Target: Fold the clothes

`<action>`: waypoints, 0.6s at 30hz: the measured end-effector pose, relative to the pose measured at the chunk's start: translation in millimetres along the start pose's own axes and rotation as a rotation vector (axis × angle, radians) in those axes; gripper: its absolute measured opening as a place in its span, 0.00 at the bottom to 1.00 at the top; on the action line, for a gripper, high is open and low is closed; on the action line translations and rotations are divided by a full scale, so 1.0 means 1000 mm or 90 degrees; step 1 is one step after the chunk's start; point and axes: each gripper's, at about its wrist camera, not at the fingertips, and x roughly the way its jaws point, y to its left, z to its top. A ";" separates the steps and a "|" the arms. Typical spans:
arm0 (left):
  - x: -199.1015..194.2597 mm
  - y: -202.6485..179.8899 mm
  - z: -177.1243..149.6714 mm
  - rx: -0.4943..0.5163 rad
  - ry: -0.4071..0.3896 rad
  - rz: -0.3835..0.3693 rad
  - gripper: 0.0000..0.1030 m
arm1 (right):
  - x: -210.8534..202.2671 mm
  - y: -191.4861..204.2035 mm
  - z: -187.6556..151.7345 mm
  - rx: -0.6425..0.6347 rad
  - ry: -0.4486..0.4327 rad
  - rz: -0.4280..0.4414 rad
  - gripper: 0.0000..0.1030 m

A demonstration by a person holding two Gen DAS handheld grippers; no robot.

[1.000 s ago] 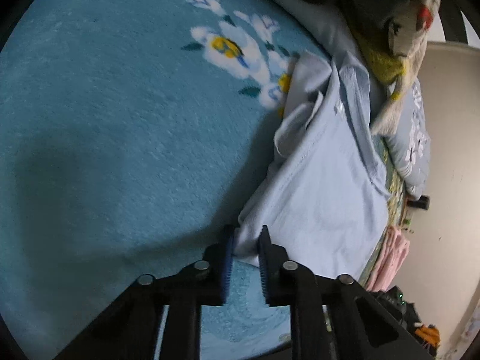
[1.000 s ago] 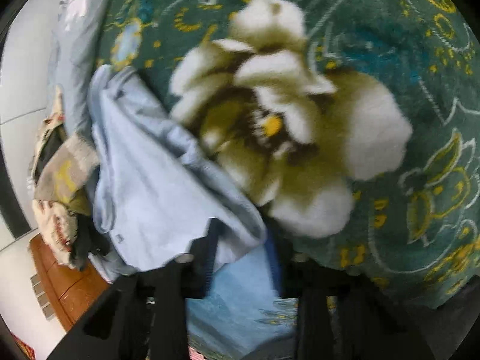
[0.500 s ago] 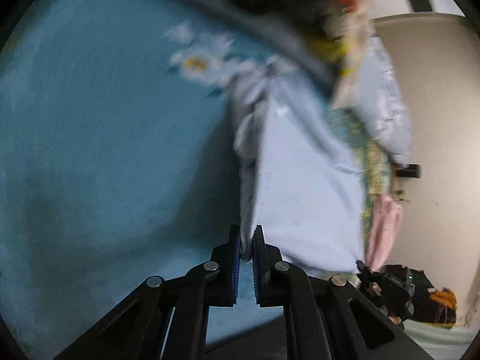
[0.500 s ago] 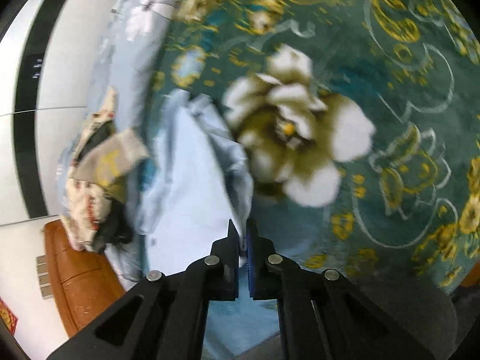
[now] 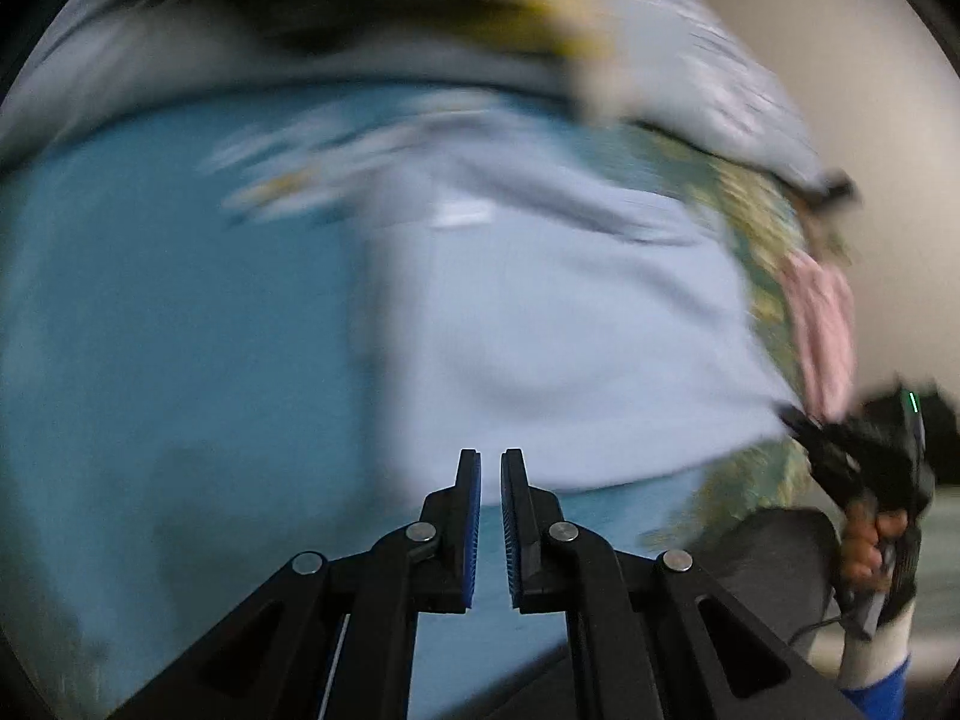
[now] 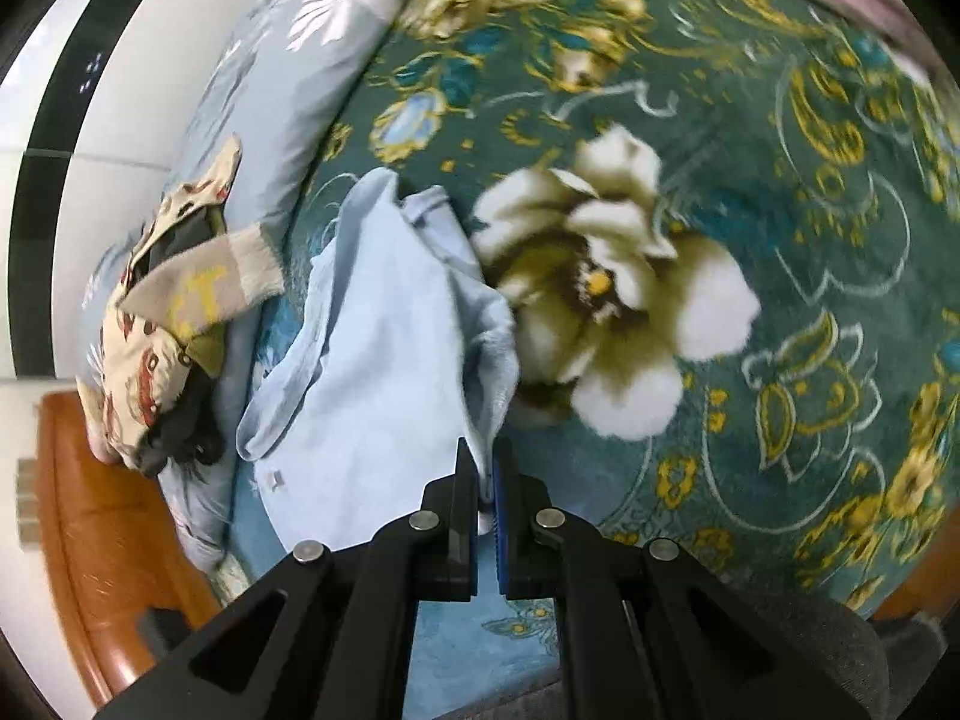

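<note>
The right tongs (image 6: 487, 468) are pinching a hem of the pale blue garment (image 6: 384, 360). The left tongs (image 5: 491, 468) are clenching its opposite edge, blurred. Beyond, the garment is lying spread on the floral bedspread (image 6: 750, 192), a clothes pile (image 6: 174, 312) beside it.

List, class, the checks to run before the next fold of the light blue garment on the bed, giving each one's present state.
1. Right hand-held gripper shut on the light blue garment: ok.
2. Left hand-held gripper shut on the garment's edge: cannot tell, view blurred.
3. Garment clear of the clothes pile: ok.
4. Garment lying flat: not ok, bunched along the held edge.
5. Floral blanket free beside it for laying down: ok.
</note>
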 end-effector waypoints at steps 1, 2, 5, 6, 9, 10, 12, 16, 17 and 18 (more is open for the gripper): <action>0.017 -0.019 0.006 0.013 0.023 -0.022 0.09 | -0.001 0.005 0.000 -0.004 -0.002 0.001 0.04; 0.033 -0.037 0.013 0.024 0.047 -0.044 0.09 | -0.002 0.008 0.000 -0.008 -0.004 0.001 0.04; 0.072 -0.079 0.019 0.064 0.102 -0.081 0.09 | -0.014 0.023 -0.004 -0.035 -0.019 -0.004 0.04; 0.084 -0.085 0.019 0.075 0.107 -0.056 0.09 | -0.018 0.027 -0.005 -0.043 -0.023 -0.006 0.04; 0.112 -0.088 0.019 0.055 0.135 -0.024 0.08 | -0.022 0.038 -0.008 -0.063 -0.030 -0.011 0.04; 0.117 -0.084 0.018 0.043 0.142 -0.026 0.08 | -0.020 0.042 -0.010 -0.071 -0.028 -0.018 0.04; 0.125 -0.075 0.016 0.027 0.162 -0.034 0.08 | -0.014 0.049 -0.013 -0.084 -0.022 -0.031 0.04; 0.103 -0.048 0.014 -0.010 0.168 -0.086 0.09 | -0.005 0.080 -0.017 -0.134 -0.019 -0.047 0.04; 0.092 -0.040 0.014 -0.019 0.157 -0.103 0.09 | -0.005 0.093 -0.018 -0.158 -0.023 -0.046 0.04; 0.077 -0.026 0.016 -0.031 0.140 -0.115 0.09 | -0.004 0.108 -0.021 -0.187 -0.028 -0.044 0.04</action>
